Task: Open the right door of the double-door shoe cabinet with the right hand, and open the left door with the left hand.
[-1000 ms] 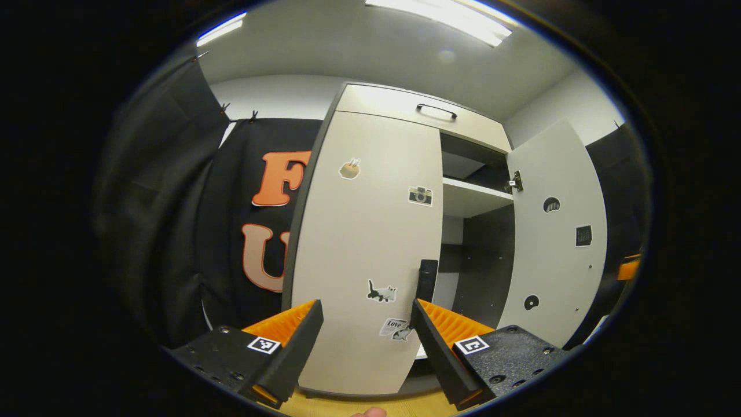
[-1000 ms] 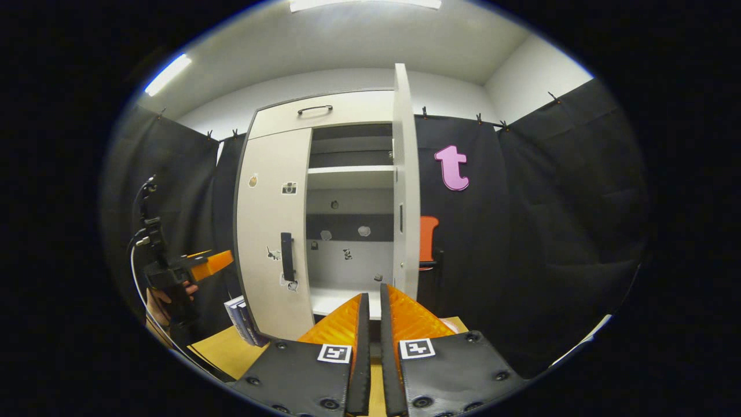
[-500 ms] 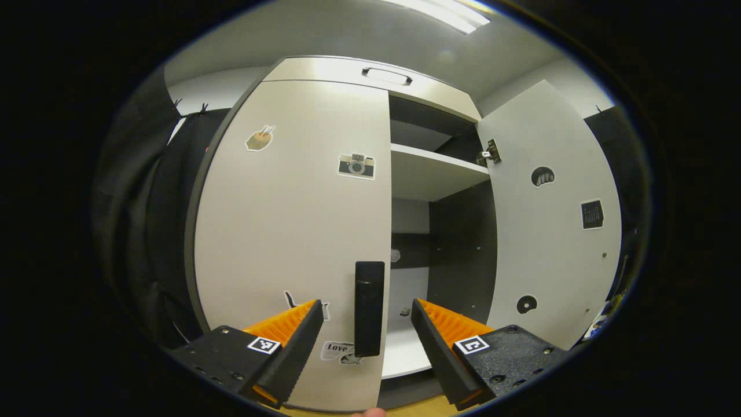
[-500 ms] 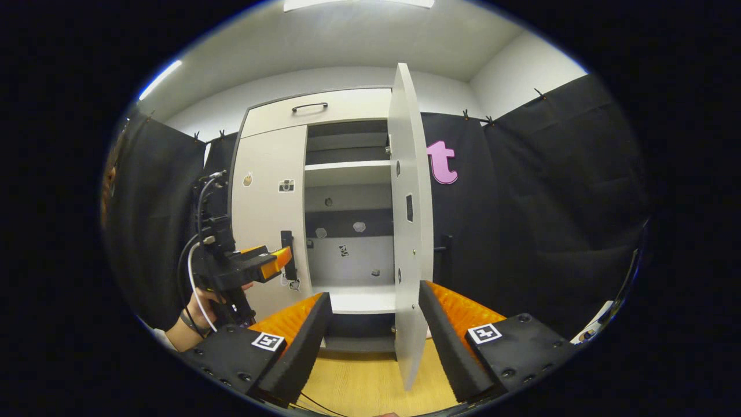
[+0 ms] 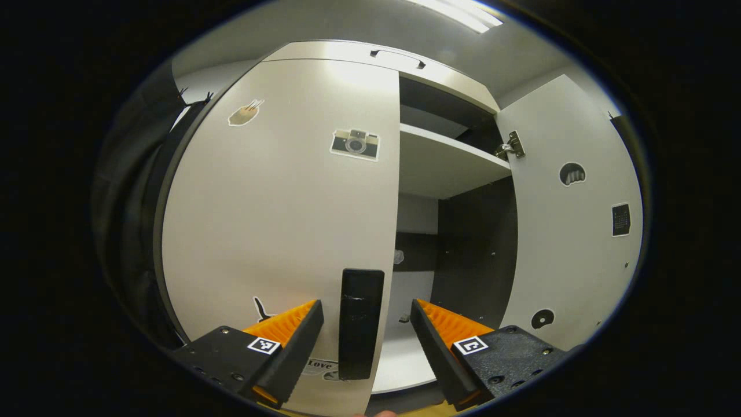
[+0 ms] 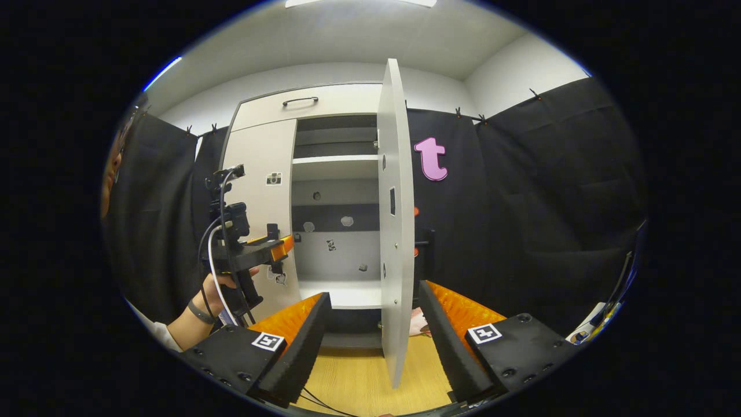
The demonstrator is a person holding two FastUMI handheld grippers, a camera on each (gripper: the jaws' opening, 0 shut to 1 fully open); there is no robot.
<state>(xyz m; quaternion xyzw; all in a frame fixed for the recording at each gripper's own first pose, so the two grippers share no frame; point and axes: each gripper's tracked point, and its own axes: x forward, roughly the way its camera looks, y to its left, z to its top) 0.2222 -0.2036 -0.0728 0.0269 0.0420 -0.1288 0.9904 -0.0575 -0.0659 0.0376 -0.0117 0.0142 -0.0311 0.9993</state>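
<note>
Handle (image 5: 360,321) of closed left door (image 5: 278,220) between spread left tool (image 5: 366,341) fingers, untouched

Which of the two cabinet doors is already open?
The right door is swung wide, showing the shelves; the left door, with the camera sticker, is shut.

Left door's handle (image 5: 360,323) between left claw's (image 5: 366,341) fingers, right door (image 6: 395,231) standing between right claw's (image 6: 373,339) fingers

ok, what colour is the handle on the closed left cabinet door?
Black: the upright bar handle on the beige left door, clearest in the left gripper view.
</note>
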